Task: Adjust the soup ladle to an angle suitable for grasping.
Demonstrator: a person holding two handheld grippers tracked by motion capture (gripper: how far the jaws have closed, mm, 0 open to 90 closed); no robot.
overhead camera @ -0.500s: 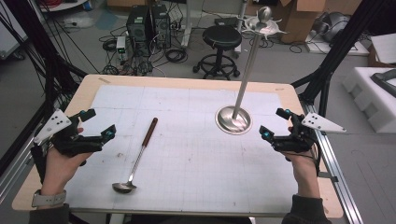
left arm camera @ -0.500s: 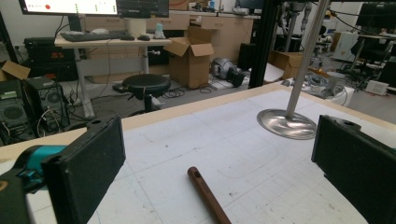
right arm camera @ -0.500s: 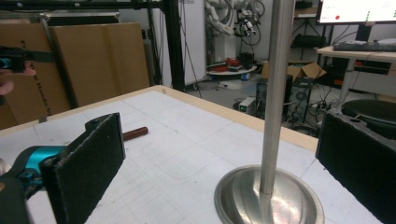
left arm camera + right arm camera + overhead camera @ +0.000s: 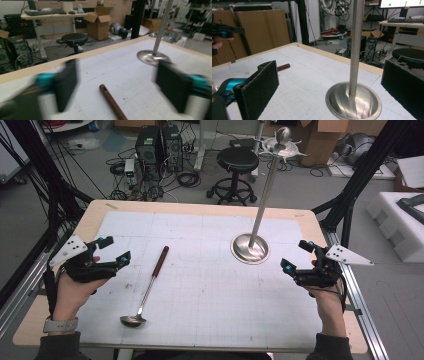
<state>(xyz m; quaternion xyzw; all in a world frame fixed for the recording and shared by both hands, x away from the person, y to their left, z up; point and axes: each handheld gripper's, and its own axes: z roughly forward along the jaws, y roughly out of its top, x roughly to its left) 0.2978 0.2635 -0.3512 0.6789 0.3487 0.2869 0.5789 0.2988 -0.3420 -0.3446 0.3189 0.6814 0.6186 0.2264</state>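
A ladle (image 4: 150,285) lies on the white gridded mat (image 4: 210,290), its steel bowl near the front and its brown wooden handle (image 4: 111,101) pointing away. Right of centre stands a steel stand (image 4: 250,248), a round base (image 4: 353,101) with a tall pole (image 4: 357,37) and hooks on top. My left gripper (image 4: 116,249) hovers open left of the ladle handle, its jaws (image 4: 118,83) blurred and wide apart. At the mat's right edge my right gripper (image 4: 295,255) is open and faces the stand's base between its jaws (image 4: 332,87). Both hold nothing.
The wooden table rim (image 4: 200,207) frames the mat. Beyond the far edge sit a black stool (image 4: 237,162), computer towers (image 4: 157,145) and cables on the floor. Black frame posts (image 4: 360,175) rise at the right, beside white foam (image 4: 400,220).
My left gripper has shifted slightly right, toward the ladle handle, and is blurred in its own view. The right gripper, ladle and stand have stayed put.
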